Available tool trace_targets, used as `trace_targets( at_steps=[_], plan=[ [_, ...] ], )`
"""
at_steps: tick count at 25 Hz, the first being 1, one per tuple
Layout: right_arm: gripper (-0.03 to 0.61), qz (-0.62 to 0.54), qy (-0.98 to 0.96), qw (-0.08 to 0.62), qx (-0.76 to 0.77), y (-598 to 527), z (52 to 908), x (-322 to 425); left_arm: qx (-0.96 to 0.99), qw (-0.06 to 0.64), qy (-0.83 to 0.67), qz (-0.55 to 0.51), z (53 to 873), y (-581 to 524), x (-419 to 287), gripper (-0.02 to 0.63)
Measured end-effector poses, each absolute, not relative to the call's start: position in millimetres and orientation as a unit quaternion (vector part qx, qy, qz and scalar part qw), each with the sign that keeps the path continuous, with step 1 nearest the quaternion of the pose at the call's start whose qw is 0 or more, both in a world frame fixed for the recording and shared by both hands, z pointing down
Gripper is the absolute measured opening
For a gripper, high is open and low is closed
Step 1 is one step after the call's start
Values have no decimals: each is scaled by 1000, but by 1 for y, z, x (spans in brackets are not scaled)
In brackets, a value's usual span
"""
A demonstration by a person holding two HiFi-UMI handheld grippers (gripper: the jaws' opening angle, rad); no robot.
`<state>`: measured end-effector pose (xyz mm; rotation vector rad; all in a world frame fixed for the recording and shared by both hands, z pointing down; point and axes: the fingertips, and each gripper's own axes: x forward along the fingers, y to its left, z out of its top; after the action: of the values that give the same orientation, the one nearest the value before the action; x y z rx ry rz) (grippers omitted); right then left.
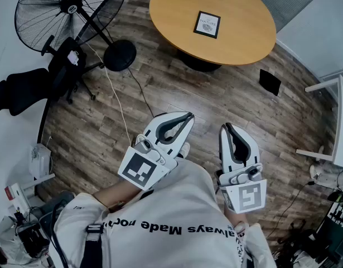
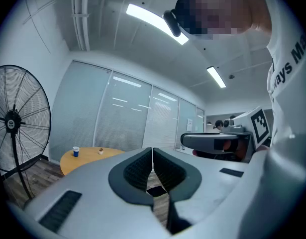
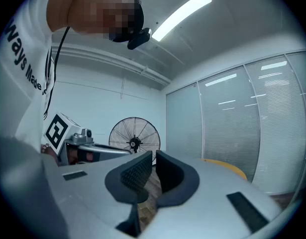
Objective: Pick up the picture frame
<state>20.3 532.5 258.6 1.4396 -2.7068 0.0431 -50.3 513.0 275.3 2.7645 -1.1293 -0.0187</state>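
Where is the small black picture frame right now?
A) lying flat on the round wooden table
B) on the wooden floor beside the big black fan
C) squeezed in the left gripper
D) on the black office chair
A: the head view shows the small black picture frame lying flat on the round wooden table.

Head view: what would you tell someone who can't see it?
A picture frame lies flat on a round wooden table, untouched. Nearer, a person holds the left gripper and right gripper over the wood floor, jaws shut and empty. A fan stands at left.
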Motion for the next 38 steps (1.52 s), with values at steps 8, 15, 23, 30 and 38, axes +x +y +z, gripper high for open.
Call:
trace_targets(
  at_steps=[8, 15, 23, 30, 38],
  plan=[
    [46, 15, -879, 31, 476, 514, 253, 8, 921, 78, -383, -8, 271, 494, -71, 31],
    [46, 3, -878, 39, 477, 465, 249, -11, 922, 80, -378, -20, 264, 442, -88, 31],
    [46, 10, -871, 33, 490, 410, 252, -27, 925, 79, -371, -26, 265, 388, -109, 31],
    [46, 14, -863, 37, 503, 376, 256, -31, 929, 86, -360, -14, 274, 352, -116, 31],
    [46, 16, -862, 41, 505, 348, 264, -25, 930, 84, -359, -13, 275, 323, -114, 31]
  ],
)
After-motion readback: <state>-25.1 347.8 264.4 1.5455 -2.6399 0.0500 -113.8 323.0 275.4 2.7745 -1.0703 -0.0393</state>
